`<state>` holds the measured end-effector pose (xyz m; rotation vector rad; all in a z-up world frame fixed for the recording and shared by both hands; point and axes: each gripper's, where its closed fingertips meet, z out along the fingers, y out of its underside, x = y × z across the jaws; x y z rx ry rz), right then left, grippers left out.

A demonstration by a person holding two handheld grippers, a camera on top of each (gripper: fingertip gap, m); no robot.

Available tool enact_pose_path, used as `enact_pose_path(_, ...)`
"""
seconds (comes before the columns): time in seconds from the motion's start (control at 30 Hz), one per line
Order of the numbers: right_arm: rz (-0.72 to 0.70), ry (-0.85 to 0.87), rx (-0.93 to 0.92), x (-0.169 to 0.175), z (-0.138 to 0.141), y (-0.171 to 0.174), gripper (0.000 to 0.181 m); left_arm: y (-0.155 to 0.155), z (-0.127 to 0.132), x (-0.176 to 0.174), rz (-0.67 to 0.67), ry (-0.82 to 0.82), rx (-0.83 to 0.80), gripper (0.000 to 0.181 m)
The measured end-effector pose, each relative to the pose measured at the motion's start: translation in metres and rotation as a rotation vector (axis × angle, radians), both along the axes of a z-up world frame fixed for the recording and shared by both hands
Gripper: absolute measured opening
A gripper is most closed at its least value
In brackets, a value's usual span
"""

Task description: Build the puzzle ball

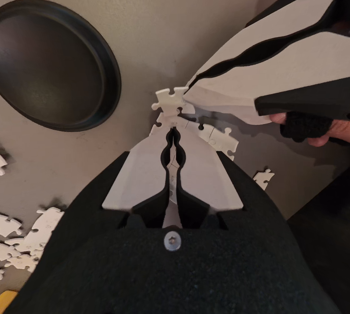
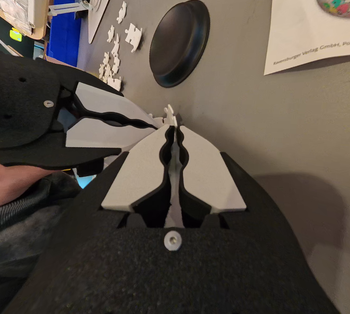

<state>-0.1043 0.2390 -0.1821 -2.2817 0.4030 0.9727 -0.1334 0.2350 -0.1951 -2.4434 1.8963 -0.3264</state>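
Note:
My left gripper [image 1: 173,129] is shut on a curved strip of joined white puzzle pieces [image 1: 217,138], which sticks out to the right of its tips. My right gripper [image 1: 187,88] comes in from the upper right, shut on a single white puzzle piece [image 1: 168,102]. That piece touches the top edge of the strip just above my left tips. In the right wrist view my right gripper [image 2: 175,127] holds the single piece [image 2: 171,113] edge-on. The left gripper [image 2: 155,126] meets it from the left, and a bit of the strip [image 2: 157,120] shows.
A round black dish [image 1: 56,64] sits on the grey table, left of the grippers; it also shows in the right wrist view [image 2: 180,43]. Loose white pieces lie at the lower left [image 1: 28,238] and one to the right [image 1: 263,178]. A printed sheet [image 2: 303,30] lies far right. Less than 4 cm separates the two grippers' tips. The round black dish [image 1: 56,64] is about equally far from each gripper, around 9 cm. It turns up in the right wrist view [image 2: 168,40] as well.

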Motion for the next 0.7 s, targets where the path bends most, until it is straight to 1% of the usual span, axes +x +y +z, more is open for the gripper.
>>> enact_pose_path(0.07, -0.02, -0.019, 0.015, 0.004, 0.002, 0.001, 0.002, 0.0, 0.0, 0.0, 0.0, 0.004, 0.007, 0.0)
enact_pose_path(0.13, -0.008, -0.024, -0.001, 0.004, 0.0, -0.001, 0.002, 0.0, 0.0, -0.001, 0.0, 0.008, 0.013, 0.0)
enact_pose_path(0.3, 0.007, 0.031, 0.011, -0.003, 0.002, -0.003, 0.004, 0.0, 0.0, 0.0, 0.006, 0.006, 0.01, 0.0)
enact_pose_path(0.43, 0.004, 0.04, 0.02, -0.002, 0.004, -0.001, 0.004, 0.0, 0.0, 0.0, 0.012, 0.008, 0.009, 0.0)
enact_pose_path(0.63, 0.029, 0.037, 0.026, 0.002, 0.008, -0.008, 0.015, 0.0, 0.0, 0.0, 0.005, 0.016, 0.011, 0.0)
enact_pose_path(0.7, 0.071, 0.032, 0.056, 0.005, 0.016, -0.013, 0.017, 0.0, 0.0, 0.0, 0.001, 0.017, 0.01, 0.0)
